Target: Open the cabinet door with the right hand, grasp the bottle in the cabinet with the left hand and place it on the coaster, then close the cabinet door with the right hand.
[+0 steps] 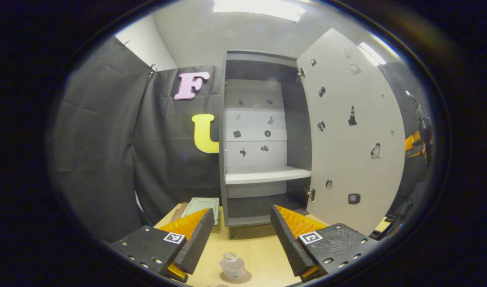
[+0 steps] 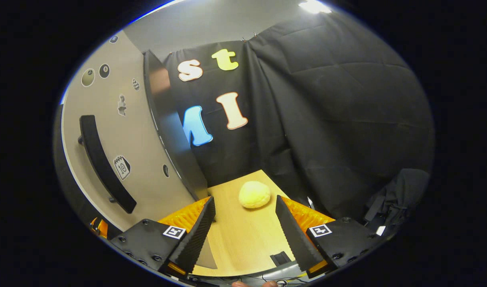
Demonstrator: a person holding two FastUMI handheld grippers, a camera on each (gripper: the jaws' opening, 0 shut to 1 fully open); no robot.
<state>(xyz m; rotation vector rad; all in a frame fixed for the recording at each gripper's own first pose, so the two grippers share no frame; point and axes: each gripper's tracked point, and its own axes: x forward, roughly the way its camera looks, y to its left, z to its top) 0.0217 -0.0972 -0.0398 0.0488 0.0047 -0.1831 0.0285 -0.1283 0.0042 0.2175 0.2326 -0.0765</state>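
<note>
Table holds bottle on half-hidden coaster; both grippers' fingers apart.

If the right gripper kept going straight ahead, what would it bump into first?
Probably the round yellow bun-like thing on the table, straight ahead of the open right gripper. The cabinet door sits left, likely missed.

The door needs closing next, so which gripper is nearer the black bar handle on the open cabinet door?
Right. The right gripper is open beside the door's outer face, with the black bar handle just to its left. The left gripper faces the cabinet's interior, above the clear bottle.
</note>
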